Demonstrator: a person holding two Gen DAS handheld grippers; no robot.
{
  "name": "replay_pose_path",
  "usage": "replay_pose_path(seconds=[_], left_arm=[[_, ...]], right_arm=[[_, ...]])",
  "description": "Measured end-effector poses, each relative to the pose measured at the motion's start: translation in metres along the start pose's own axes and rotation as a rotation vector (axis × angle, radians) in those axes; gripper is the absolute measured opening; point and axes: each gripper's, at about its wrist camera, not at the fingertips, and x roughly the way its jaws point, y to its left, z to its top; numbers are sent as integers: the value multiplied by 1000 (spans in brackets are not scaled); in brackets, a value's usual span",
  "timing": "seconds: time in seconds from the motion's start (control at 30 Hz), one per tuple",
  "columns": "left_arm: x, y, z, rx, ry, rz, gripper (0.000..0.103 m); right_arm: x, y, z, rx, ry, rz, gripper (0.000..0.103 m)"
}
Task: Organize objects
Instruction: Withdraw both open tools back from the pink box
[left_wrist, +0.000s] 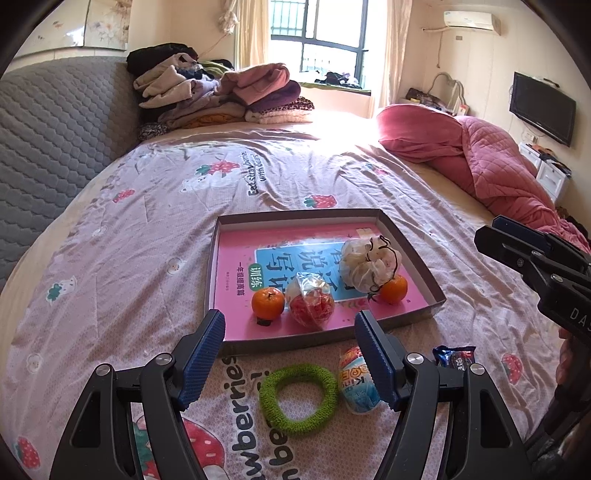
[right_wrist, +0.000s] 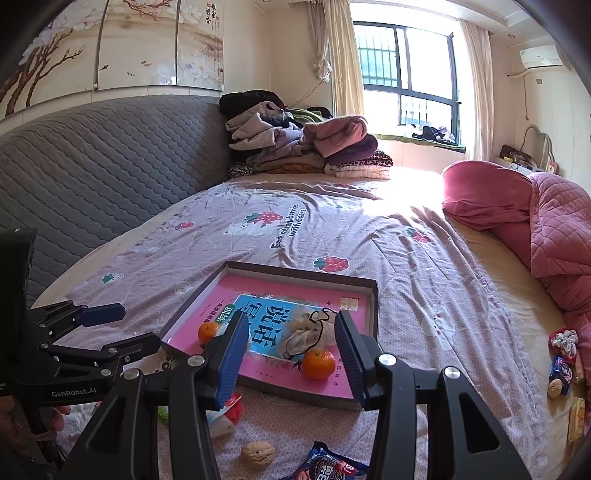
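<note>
The fuzzy green knitted hair ring (left_wrist: 298, 398) is lying flat on the bedsheet, just short of the shallow cardboard tray (left_wrist: 406, 243). The left gripper (left_wrist: 290, 354) is hovering directly above it, jaws spread and empty, nearer than the right gripper (right_wrist: 291, 354), which is also gaping empty.

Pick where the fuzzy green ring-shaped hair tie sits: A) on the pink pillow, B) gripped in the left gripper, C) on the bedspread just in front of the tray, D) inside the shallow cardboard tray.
C: the fuzzy green ring-shaped hair tie lies on the bedspread just outside the shallow cardboard tray's near wall, below the open left gripper.
</note>
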Motion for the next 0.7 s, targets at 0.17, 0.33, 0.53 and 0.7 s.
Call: replay_pose_path(seconds=[0.17,0.33,0.53,0.7], left_arm=[[-4,-1,-5,-17,2,-8,74],[-11,-3,-12,-20,-6,-2,74],[-16,-1,-20,-25,1,0,74],[-17,0,-28,-31,12,1,74]], right_arm=[[-6,2,-2,1,-14,-2,48],[-11,6,-6,-12,-19,0,48],[-13,11,-15,-18,-7,5,48],[-14,14,-24,-19,8,17,48]])
